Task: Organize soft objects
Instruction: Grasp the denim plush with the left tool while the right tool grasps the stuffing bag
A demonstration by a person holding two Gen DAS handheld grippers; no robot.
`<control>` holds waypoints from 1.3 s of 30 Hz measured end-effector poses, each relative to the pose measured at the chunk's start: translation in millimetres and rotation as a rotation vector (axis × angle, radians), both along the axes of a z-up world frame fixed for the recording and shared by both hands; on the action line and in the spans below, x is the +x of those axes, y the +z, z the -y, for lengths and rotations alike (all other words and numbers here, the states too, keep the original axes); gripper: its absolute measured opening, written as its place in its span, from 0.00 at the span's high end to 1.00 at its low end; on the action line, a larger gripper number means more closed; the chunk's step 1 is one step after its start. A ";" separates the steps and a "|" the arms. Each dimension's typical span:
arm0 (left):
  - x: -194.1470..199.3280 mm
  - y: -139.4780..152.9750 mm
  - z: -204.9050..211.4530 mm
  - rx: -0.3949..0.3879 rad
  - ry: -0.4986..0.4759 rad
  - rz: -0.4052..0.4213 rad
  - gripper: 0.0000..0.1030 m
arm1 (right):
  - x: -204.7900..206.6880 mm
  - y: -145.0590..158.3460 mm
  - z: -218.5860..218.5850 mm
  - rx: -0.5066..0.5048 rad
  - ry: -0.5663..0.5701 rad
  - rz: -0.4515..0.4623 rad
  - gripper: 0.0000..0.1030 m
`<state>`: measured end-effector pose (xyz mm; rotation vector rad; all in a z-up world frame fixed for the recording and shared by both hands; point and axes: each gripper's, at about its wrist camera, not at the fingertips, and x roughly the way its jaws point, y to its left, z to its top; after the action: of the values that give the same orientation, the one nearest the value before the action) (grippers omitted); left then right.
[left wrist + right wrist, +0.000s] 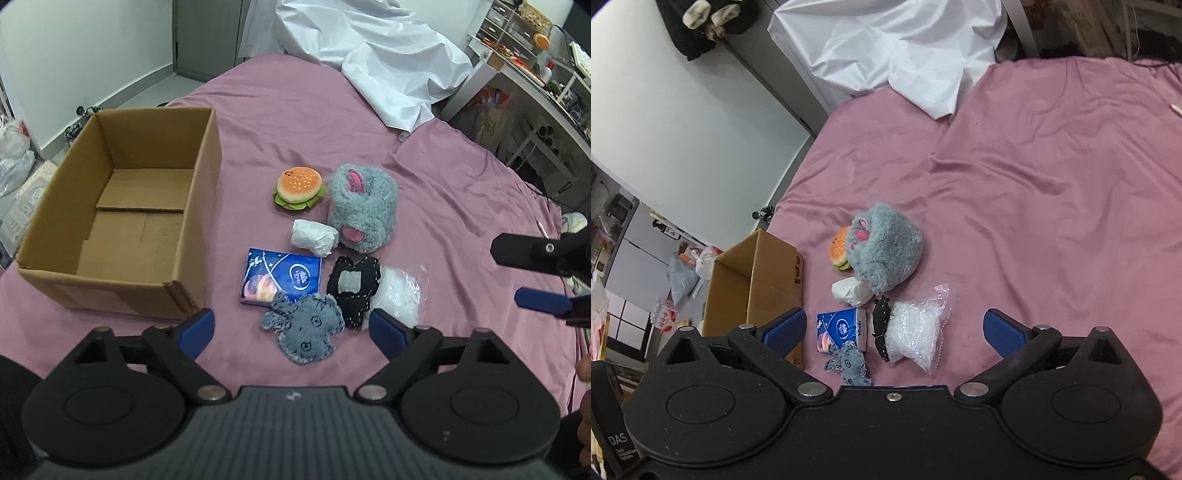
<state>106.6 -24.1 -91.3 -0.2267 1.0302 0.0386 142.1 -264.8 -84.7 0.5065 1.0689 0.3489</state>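
Observation:
Soft items lie clustered on the pink bed: a burger plush point(299, 188), a grey furry plush point(364, 206), a white wad point(314, 236), a blue tissue pack point(282, 277), a black stitched heart point(354, 290), a grey denim toy point(304, 332) and a clear bag of white beads point(400, 295). An empty cardboard box point(122, 206) stands left of them. My left gripper point(291, 330) is open, hovering over the denim toy. My right gripper point(894, 332) is open and empty above the bead bag point(916, 328); it also shows in the left wrist view point(532, 273).
A crumpled white sheet point(376, 51) lies at the bed's far end. Shelves and a desk point(535, 74) stand to the right of the bed. Bags point(11, 155) sit on the floor left of the box.

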 end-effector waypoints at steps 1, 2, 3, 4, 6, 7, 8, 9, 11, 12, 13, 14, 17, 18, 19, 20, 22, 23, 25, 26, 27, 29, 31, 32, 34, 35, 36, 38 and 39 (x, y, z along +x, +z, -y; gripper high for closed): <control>2.1 -2.4 0.4 -0.005 0.002 -0.003 0.17 | 2.1 -2.0 -0.3 0.010 0.004 -0.012 0.00; 4.9 -5.5 1.8 -0.011 0.002 -0.007 0.19 | 4.2 -4.0 -0.5 0.019 0.005 -0.021 0.00; 6.6 -7.8 3.2 -0.015 0.002 -0.010 0.20 | 6.6 -6.6 -0.7 0.029 0.006 -0.034 0.01; 8.8 -11.2 4.3 -0.019 0.004 -0.015 0.22 | 8.7 -9.2 -0.7 0.039 0.006 -0.044 0.01; 13.7 -19.9 6.2 -0.032 0.014 -0.032 0.23 | 12.9 -14.4 -0.7 0.057 0.004 -0.069 0.03; 15.1 -23.2 6.2 -0.040 0.019 -0.040 0.26 | 15.4 -17.9 -1.1 0.067 0.004 -0.086 0.07; 17.0 -27.3 7.0 -0.048 0.023 -0.048 0.27 | 17.3 -20.6 -1.9 0.075 0.006 -0.100 0.10; 18.9 -31.9 7.8 -0.054 0.029 -0.056 0.28 | 19.4 -23.3 -2.9 0.082 0.007 -0.114 0.10; 22.4 -41.5 9.2 -0.061 0.043 -0.076 0.29 | 22.6 -28.1 -5.0 0.086 0.008 -0.133 0.15; 23.3 -45.1 9.5 -0.066 0.048 -0.083 0.29 | 23.8 -30.1 -6.5 0.082 0.011 -0.139 0.16; 25.0 -48.8 9.6 -0.072 0.053 -0.090 0.29 | 25.5 -33.0 -7.8 0.077 0.013 -0.149 0.18; 26.1 -52.1 10.4 -0.074 0.059 -0.095 0.29 | 26.7 -35.5 -8.4 0.075 0.011 -0.159 0.19; 29.7 -60.7 12.5 -0.067 0.073 -0.102 0.30 | 31.6 -45.3 -7.7 0.076 -0.006 -0.201 0.22; 30.8 -63.1 12.6 -0.066 0.078 -0.104 0.30 | 33.2 -48.9 -6.9 0.081 -0.012 -0.214 0.23; 31.8 -65.2 12.6 -0.068 0.084 -0.106 0.31 | 34.7 -52.4 -6.5 0.080 -0.021 -0.228 0.23; 32.9 -66.9 12.5 -0.071 0.089 -0.108 0.32 | 35.6 -54.5 -6.5 0.074 -0.026 -0.236 0.23; 34.6 -70.4 12.4 -0.074 0.098 -0.115 0.35 | 37.7 -59.1 -7.3 0.067 -0.034 -0.251 0.23; 35.5 -72.4 12.7 -0.073 0.101 -0.118 0.36 | 39.1 -60.8 -8.1 0.069 -0.035 -0.257 0.23; 36.5 -76.0 13.5 -0.072 0.103 -0.125 0.40 | 42.4 -64.6 -11.2 0.073 -0.031 -0.266 0.23; 36.4 -77.7 13.4 -0.077 0.105 -0.131 0.44 | 44.2 -66.3 -13.6 0.069 -0.027 -0.269 0.23; 36.7 -79.7 13.4 -0.084 0.109 -0.138 0.46 | 45.5 -67.3 -15.5 0.064 -0.023 -0.272 0.23; 36.1 -81.1 13.4 -0.088 0.119 -0.141 0.49 | 48.4 -70.4 -20.2 0.049 -0.012 -0.278 0.26; 35.3 -79.3 14.0 -0.086 0.123 -0.136 0.53 | 50.2 -73.8 -22.9 0.043 -0.005 -0.286 0.30; 35.0 -77.9 14.3 -0.087 0.121 -0.133 0.57 | 50.8 -75.5 -23.4 0.043 -0.005 -0.288 0.33; 35.6 -75.1 15.6 -0.087 0.116 -0.129 0.62 | 52.2 -79.2 -23.7 0.039 -0.008 -0.304 0.44; 35.4 -73.7 15.9 -0.085 0.116 -0.128 0.63 | 53.0 -81.2 -23.9 0.040 -0.008 -0.314 0.52; 35.1 -72.3 16.0 -0.084 0.117 -0.127 0.64 | 53.5 -82.8 -24.3 0.041 -0.008 -0.320 0.57; 33.6 -69.3 16.5 -0.082 0.120 -0.121 0.67 | 53.9 -83.5 -24.7 0.041 -0.005 -0.319 0.73; 32.7 -68.0 16.6 -0.081 0.121 -0.117 0.68 | 53.2 -82.7 -24.4 0.048 -0.002 -0.313 0.75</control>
<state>139.3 -40.7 -159.3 -0.3639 1.1345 0.1204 195.3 -240.4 -167.4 0.6185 1.3647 0.2998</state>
